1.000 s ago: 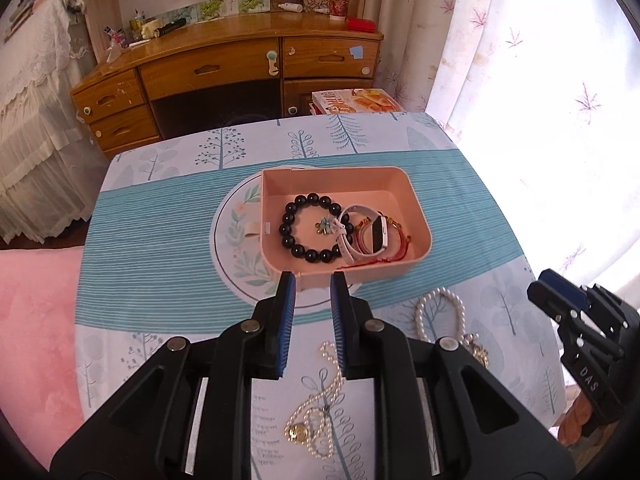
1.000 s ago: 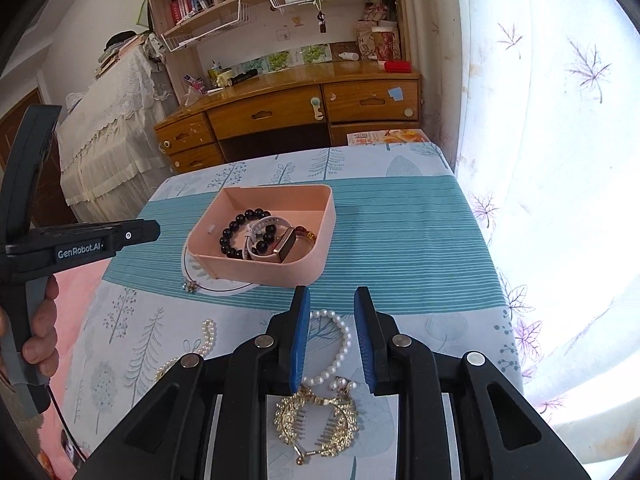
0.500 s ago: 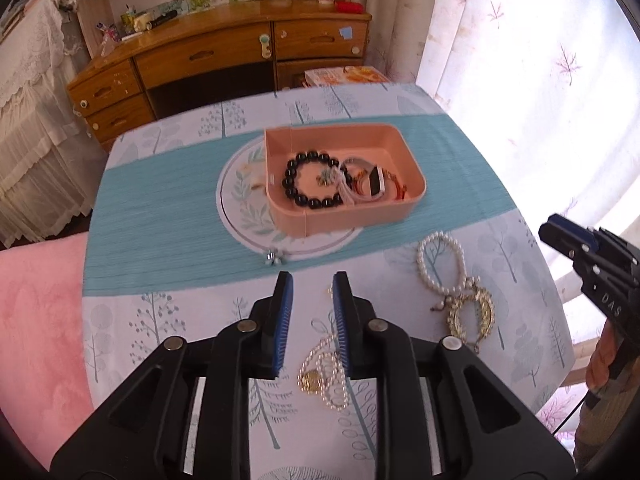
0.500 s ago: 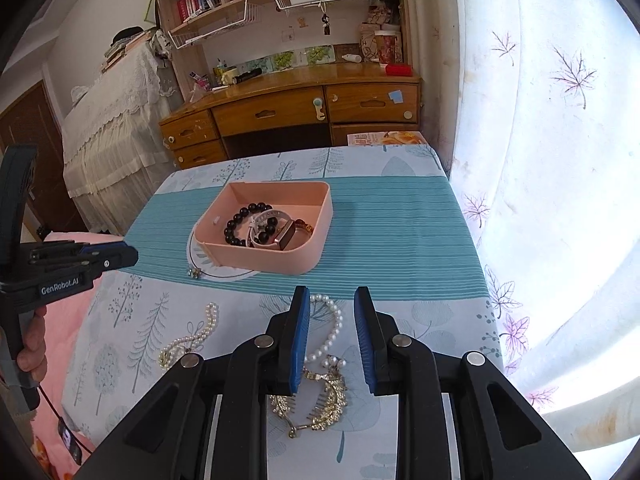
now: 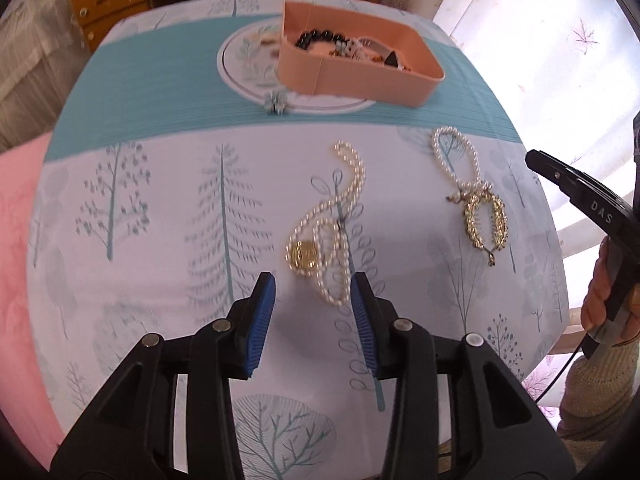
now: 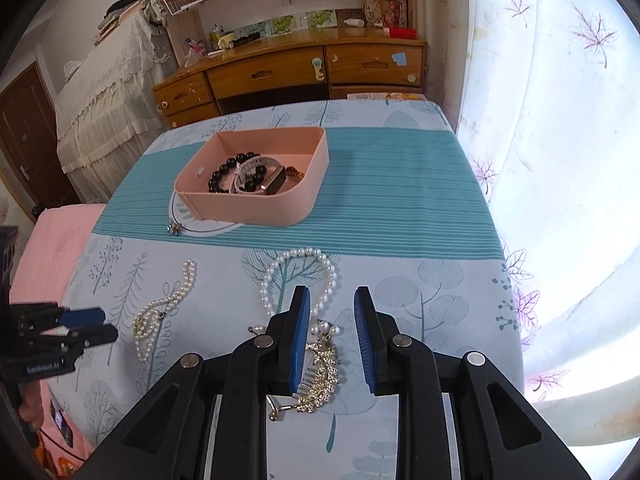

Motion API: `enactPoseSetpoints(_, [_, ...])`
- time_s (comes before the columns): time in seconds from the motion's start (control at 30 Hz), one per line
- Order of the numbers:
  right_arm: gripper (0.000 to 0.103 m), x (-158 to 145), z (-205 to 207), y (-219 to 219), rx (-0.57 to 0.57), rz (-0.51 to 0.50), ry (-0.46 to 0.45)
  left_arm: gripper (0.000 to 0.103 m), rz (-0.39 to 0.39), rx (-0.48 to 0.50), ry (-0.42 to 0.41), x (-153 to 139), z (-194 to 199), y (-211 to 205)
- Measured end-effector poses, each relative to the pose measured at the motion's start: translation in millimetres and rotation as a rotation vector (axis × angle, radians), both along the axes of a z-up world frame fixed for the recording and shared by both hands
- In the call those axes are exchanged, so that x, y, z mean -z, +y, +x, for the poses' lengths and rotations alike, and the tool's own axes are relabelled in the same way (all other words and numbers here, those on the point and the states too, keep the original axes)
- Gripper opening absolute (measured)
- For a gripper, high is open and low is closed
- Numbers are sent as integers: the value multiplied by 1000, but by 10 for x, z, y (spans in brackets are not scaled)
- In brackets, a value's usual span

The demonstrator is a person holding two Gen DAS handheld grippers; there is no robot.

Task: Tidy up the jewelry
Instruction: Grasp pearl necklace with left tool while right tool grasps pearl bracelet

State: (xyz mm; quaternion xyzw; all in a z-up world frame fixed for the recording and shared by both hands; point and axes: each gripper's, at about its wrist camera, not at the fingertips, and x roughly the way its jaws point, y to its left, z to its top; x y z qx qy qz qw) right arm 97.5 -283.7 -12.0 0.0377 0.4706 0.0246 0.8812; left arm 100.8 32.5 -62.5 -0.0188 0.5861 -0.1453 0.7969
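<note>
**Both grippers above loose jewelry on the table**

The left gripper points steeply down over the pearl necklace with a gold pendant. Its jaws are opening; the lower loop of the necklace lies in the gap, and the blue pads do not touch it.

The right gripper hangs above the gold leaf hair comb and the pearl bracelet joined to it. Its jaws stand at a narrow gap and grip nothing (the comb lies flat on the cloth below).

Beyond both pieces, the pink tray sits on the teal band of the tablecloth. It contains a black bead bracelet and a smart band. A small flower charm lies just beside the tray's near wall.
</note>
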Motion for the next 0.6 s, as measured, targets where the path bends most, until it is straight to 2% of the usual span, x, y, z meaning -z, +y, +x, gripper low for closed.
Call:
enactPoseSetpoints(0.27, [23, 288, 230, 42, 1, 45, 54, 35, -37, -124, 142, 210, 174, 14])
enactPoseSetpoints(0.5, [23, 350, 285, 61, -4, 59, 59, 20, 44, -118, 174, 285, 257, -133])
enactPoseSetpoints(0.6, [23, 358, 315, 66, -5, 69, 58, 18, 79, -116, 188, 326, 291, -196])
